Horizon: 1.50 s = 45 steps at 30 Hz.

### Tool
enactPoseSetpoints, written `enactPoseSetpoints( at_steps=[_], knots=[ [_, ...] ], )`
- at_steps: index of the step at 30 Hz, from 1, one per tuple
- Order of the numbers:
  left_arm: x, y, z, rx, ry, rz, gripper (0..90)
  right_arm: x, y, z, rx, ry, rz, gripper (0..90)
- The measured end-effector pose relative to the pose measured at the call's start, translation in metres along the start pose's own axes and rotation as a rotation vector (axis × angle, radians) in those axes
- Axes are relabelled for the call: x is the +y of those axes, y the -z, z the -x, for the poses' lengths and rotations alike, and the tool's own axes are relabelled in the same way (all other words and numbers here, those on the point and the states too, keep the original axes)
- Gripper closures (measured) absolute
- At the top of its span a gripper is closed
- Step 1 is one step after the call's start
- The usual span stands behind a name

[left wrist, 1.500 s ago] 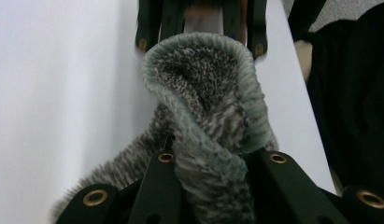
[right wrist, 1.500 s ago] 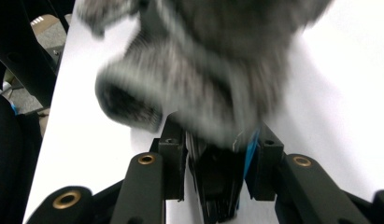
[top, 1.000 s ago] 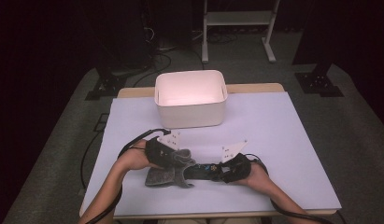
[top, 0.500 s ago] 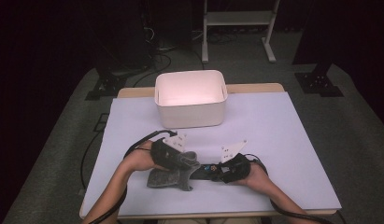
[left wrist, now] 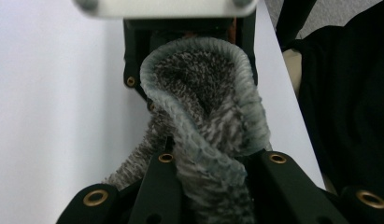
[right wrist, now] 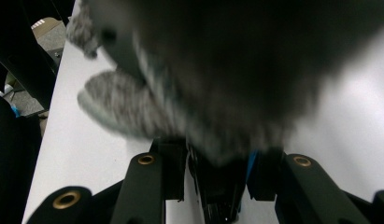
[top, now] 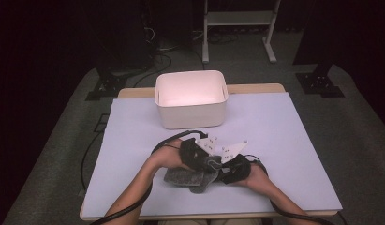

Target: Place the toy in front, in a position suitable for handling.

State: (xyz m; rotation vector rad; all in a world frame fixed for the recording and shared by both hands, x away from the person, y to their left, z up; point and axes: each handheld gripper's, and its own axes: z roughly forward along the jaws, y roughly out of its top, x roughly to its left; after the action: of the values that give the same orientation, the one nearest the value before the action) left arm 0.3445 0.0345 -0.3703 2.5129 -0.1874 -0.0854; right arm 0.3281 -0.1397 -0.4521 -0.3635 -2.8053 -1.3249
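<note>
Dark room up top in the high view: grey carpet floor (top: 63, 136), cables, a white metal stand (top: 237, 18) at upper centre. Wooden table (top: 255, 88) sits mid-frame, its top covered by a smooth pale lavender sheet (top: 284, 140). White plastic bin (top: 191, 99), rounded corners, sits at the sheet's far centre, well apart from the hands.

Lower centre: grey sock (top: 188, 178), fuzzy knit with a ribbed paler cuff, lies partly on the sheet, bunched between both tools. Left gripper (top: 202, 157) and right gripper (top: 230, 169) nearly touch, grey plates on top.

Left gripper view: black jaws pressed together on the sock (left wrist: 203, 121), cuff folded up into a loop, centre frame. Right gripper view: blurred; sock (right wrist: 124, 107) at centre-left above the jaws, which pinch the sock fabric between them.
</note>
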Motion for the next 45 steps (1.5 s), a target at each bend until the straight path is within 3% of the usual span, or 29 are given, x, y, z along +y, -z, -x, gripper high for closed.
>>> enactPoseSetpoints(
  at_steps=[6, 14, 31, 39, 45],
  knots=[
    [0.002, -0.001, -0.002, -0.008, 0.006, 0.021, 77.2, -0.001, 0.000, 0.001, 0.004, -0.008, 0.005, 63.3],
    [-0.003, 0.003, 0.000, 0.017, 0.004, -0.020, 77.1, -0.001, 0.000, 0.000, -0.001, -0.003, 0.005, 63.5],
    [-0.069, 0.048, 0.012, 0.099, 0.134, 0.035, 76.1, -0.001, 0.001, -0.001, -0.008, 0.001, -0.001, 63.7],
    [-0.087, 0.059, 0.017, 0.133, 0.161, 0.030, 75.7, -0.001, 0.001, 0.000, -0.009, 0.000, -0.003, 64.0],
    [-0.093, 0.058, 0.019, 0.127, 0.172, 0.048, 75.4, -0.001, 0.002, 0.000, -0.009, 0.000, -0.005, 64.1]
  ],
)
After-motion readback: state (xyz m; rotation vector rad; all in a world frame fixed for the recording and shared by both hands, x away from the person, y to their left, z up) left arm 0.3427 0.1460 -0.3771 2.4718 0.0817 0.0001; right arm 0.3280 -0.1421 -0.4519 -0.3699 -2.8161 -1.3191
